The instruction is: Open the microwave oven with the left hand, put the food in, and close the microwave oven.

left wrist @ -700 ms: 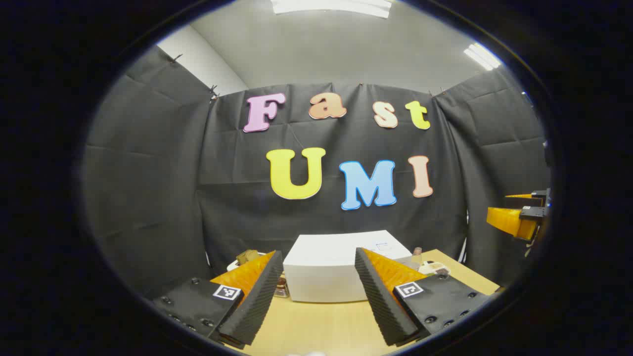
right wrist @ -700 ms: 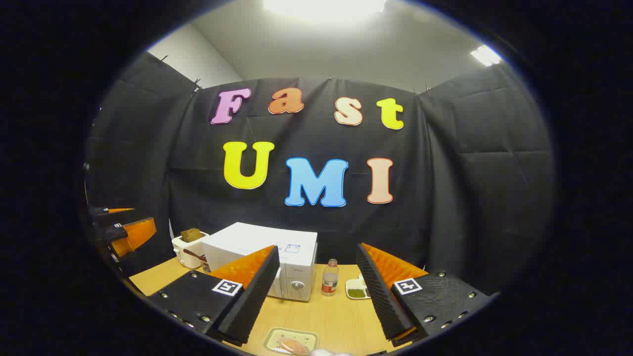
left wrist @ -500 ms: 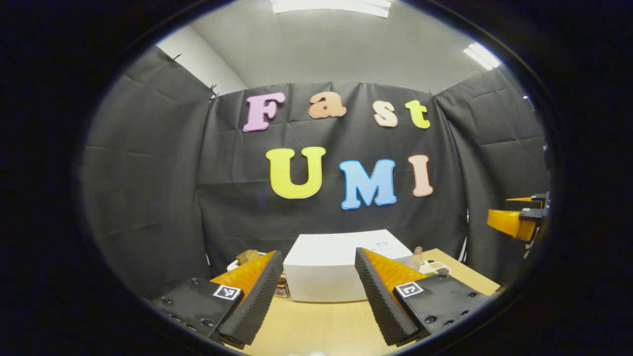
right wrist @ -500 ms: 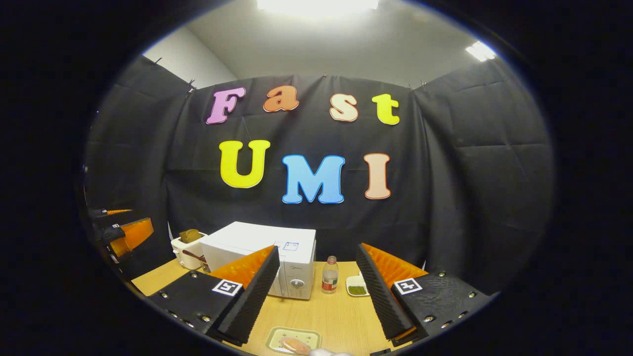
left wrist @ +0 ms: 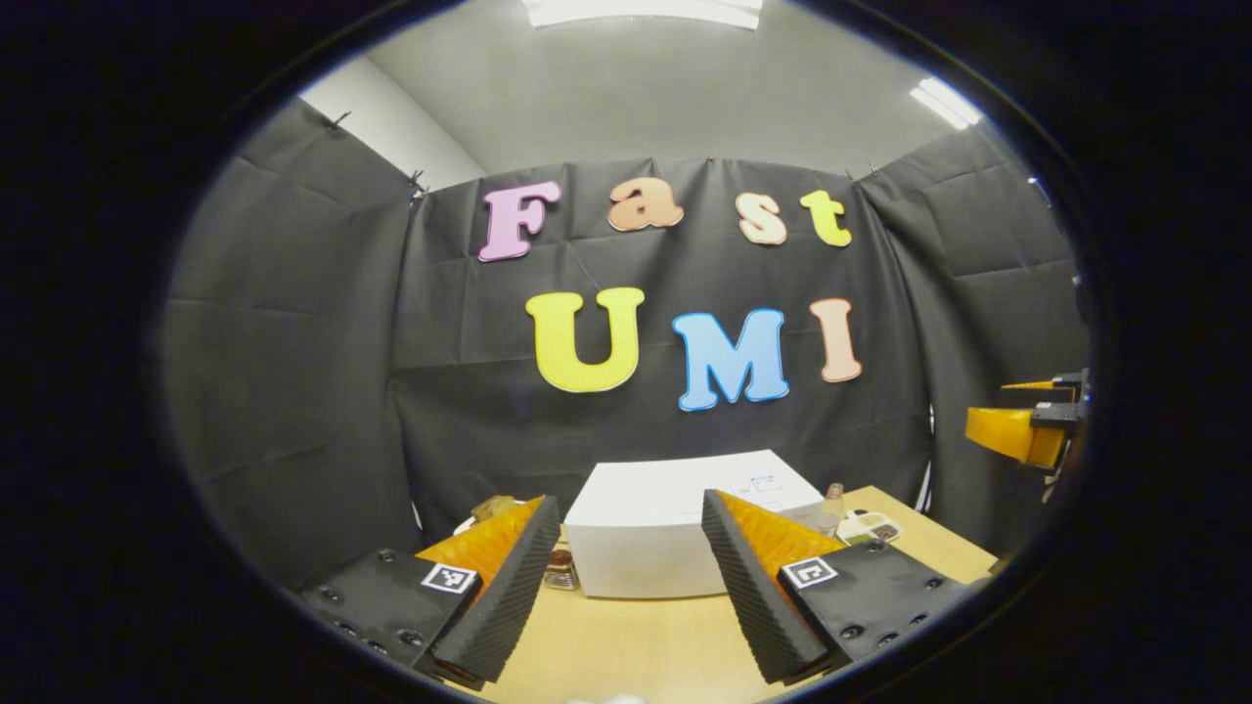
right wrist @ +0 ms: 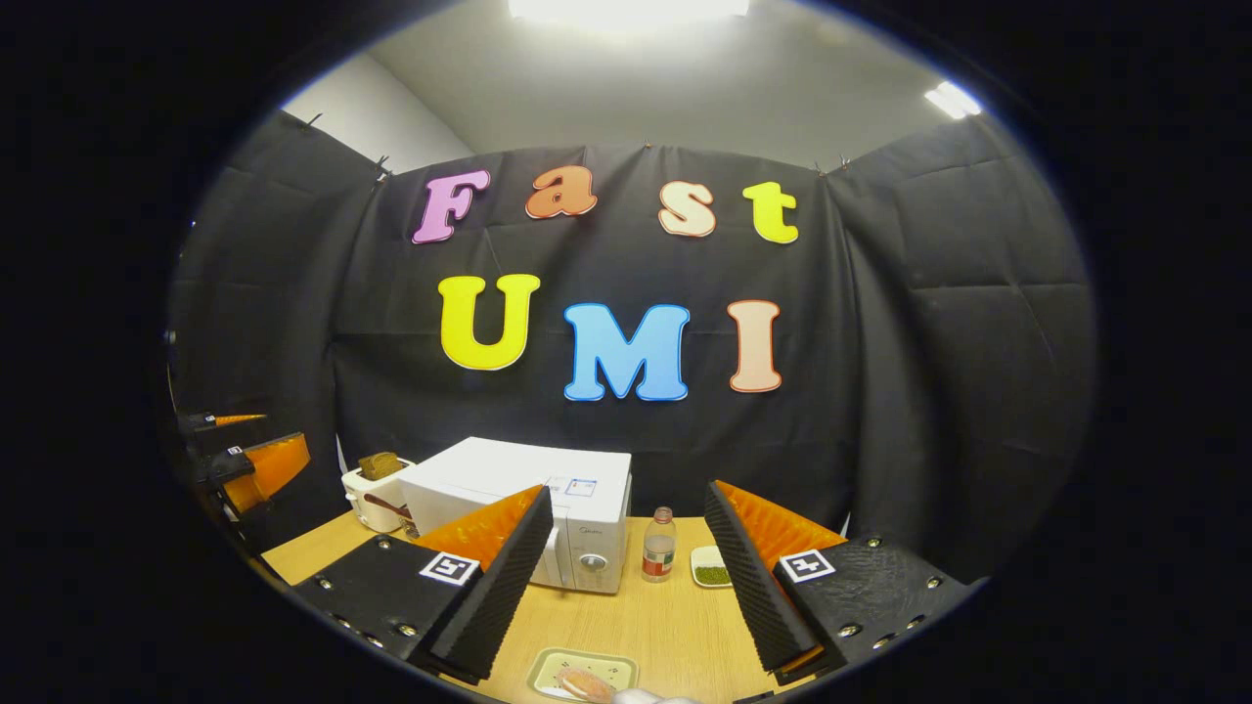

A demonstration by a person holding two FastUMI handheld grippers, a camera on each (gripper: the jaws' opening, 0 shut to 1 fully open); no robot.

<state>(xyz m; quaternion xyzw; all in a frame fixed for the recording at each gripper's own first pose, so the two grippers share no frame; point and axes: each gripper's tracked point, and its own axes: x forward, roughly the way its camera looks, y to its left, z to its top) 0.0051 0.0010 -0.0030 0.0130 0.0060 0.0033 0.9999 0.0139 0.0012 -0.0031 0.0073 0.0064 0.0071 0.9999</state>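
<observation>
**Hand-held grippers wide open above the tabletop, microwave shut**

Both of my hand-held grippers hang in the air with nothing between their fingers. My left hand-held gripper (left wrist: 626, 587) is spread wide, facing the white microwave oven (left wrist: 646, 538) from its side. My right hand-held gripper (right wrist: 626, 587) is equally wide apart, looking at the microwave oven (right wrist: 533, 513) from farther back; its door is closed. On the wooden tabletop (right wrist: 665, 626), the food (right wrist: 585, 682) lies on a small tray (right wrist: 548, 670) just below my right fingers, well apart from the oven. A bottle (right wrist: 659, 558) and a dish of green stuff (right wrist: 710, 567) stand right of the oven; a toaster (right wrist: 372, 494) stands to its left.
</observation>
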